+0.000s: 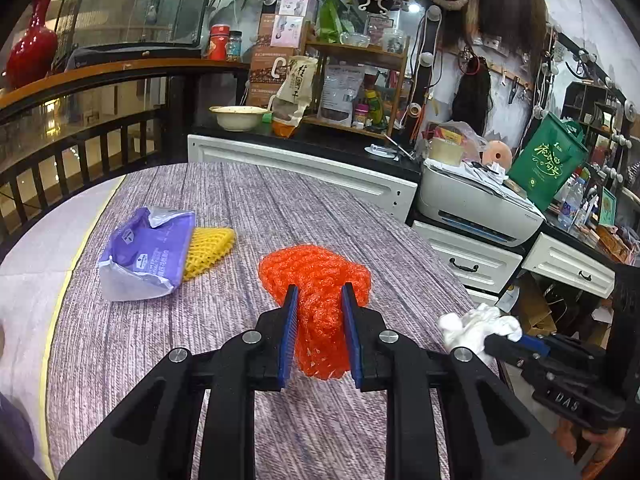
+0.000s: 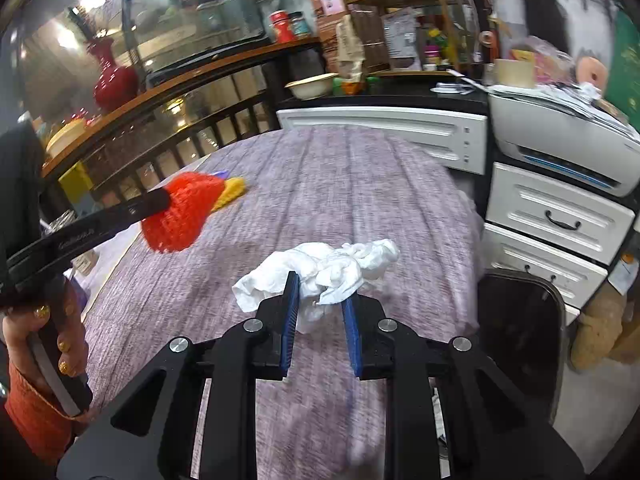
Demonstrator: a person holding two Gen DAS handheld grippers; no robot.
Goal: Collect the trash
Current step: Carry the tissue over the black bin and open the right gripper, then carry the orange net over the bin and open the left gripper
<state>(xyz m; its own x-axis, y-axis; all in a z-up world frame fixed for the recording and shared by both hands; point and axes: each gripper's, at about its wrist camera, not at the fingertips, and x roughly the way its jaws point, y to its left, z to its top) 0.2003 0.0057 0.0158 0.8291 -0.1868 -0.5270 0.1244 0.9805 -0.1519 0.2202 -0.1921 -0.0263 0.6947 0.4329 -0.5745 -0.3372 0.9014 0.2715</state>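
A: Netting first — where is it?

B: The orange foam net (image 1: 320,300) sits clamped in the left gripper (image 1: 320,300), lifted clear of the purple-grey tabletop (image 1: 240,208).

A: And the right side?

B: The right gripper (image 2: 320,292) is clenched on a crumpled white tissue (image 2: 320,268), also held above the tabletop. From the left wrist it shows at the right edge, tissue bunched at its tips.

A: What stays on the tabletop?

B: A purple wrapper (image 1: 148,252) lies flat at the far left, overlapping a yellow foam net (image 1: 210,250) just beside it.

A: Any bin?

B: A dark bin (image 2: 520,336) stands on the floor at the tabletop's right edge — below the white drawers (image 2: 560,220).
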